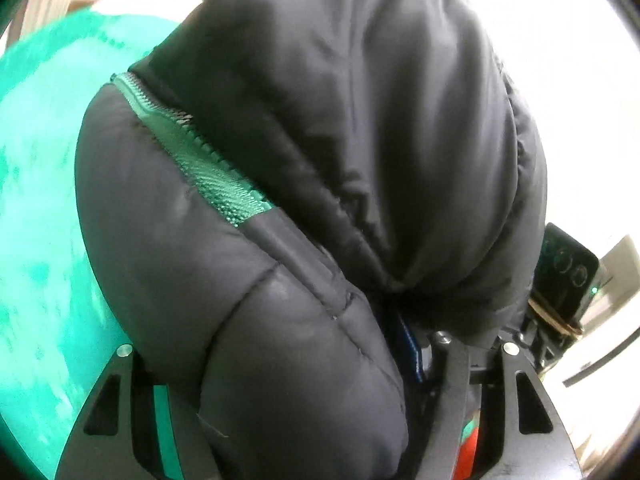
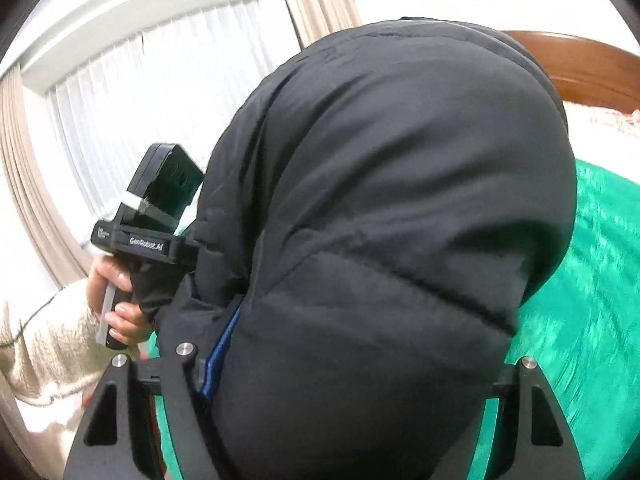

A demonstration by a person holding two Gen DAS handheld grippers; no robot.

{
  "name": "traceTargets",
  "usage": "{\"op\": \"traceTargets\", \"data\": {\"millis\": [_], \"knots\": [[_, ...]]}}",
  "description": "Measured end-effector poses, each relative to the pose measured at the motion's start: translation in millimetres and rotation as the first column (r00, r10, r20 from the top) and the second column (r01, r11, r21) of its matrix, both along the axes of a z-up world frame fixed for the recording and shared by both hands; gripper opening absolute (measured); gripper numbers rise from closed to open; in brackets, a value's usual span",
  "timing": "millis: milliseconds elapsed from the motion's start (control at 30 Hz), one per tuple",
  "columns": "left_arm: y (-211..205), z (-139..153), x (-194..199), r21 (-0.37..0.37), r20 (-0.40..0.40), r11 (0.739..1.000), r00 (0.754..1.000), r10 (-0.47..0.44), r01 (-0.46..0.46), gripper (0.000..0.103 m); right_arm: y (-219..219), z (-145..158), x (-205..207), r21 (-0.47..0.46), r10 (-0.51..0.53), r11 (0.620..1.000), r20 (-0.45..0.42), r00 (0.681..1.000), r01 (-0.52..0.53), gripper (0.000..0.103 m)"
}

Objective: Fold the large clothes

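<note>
A dark grey puffer jacket (image 1: 340, 168) with a green zipper tape (image 1: 208, 168) fills the left wrist view. My left gripper (image 1: 296, 420) is shut on a thick fold of it; the fingertips are buried in fabric. The same jacket (image 2: 400, 220) fills the right wrist view, bulging between the fingers. My right gripper (image 2: 344, 420) is shut on another fold. Both hold the jacket lifted above the green bed cover (image 1: 36, 220). The left gripper's body and the hand holding it (image 2: 148, 236) show at the left of the right wrist view.
The green cover (image 2: 592, 280) lies below on the right. A wooden headboard (image 2: 580, 64) and a pale blanket (image 2: 600, 116) are behind it. White blinds and beige curtains (image 2: 120, 80) stand at the left.
</note>
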State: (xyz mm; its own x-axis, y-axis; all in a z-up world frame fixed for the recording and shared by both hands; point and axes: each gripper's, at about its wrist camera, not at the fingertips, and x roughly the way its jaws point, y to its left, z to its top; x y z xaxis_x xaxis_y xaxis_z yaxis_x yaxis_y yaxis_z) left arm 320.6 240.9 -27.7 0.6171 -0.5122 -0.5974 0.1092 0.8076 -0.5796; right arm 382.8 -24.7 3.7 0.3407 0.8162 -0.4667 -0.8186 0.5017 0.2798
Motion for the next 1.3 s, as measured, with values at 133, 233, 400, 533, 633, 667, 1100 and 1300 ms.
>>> {"op": "traceTargets", "data": {"millis": [133,233,400,533,633,667,1100,1300], "knots": [[-11,6,45,0.106,0.033,0.993,0.998,0.044,-0.047,0.081,-23,-7,71,0.009,-0.087,0.996,-0.137,0.987,0.089,0.085],[-14,-33,69,0.225,-0.037,0.969,0.993,0.116,-0.104,0.087,-49,-31,104,-0.130,-0.327,0.942,-0.144,0.934,0.310,0.103],[-18,-41,20,0.280,0.097,0.935,0.976,0.197,-0.217,0.094,-90,-45,70,-0.176,-0.393,0.907,-0.023,0.919,0.383,0.103],[-19,-4,-45,0.414,0.274,0.836,0.925,0.262,-0.360,0.103,-83,-28,1,-0.170,-0.419,0.874,0.210,0.883,0.455,0.103],[-34,22,-64,0.467,0.373,0.759,0.879,0.296,-0.454,0.103,-83,-10,-40,-0.077,-0.480,0.848,0.307,0.822,0.524,0.103],[-41,26,-69,0.481,0.400,0.730,0.862,0.311,-0.486,0.103,-81,-8,-52,-0.064,-0.497,0.841,0.302,0.814,0.538,0.103],[-94,61,-127,0.591,0.430,0.616,0.850,0.306,-0.521,0.103,-87,-4,-112,-0.158,-0.538,0.818,0.134,0.832,0.554,0.103],[-108,63,-146,0.559,0.365,0.690,0.884,0.293,-0.459,0.103,-80,4,-136,-0.193,-0.550,0.799,0.145,0.822,0.569,0.103]]}}
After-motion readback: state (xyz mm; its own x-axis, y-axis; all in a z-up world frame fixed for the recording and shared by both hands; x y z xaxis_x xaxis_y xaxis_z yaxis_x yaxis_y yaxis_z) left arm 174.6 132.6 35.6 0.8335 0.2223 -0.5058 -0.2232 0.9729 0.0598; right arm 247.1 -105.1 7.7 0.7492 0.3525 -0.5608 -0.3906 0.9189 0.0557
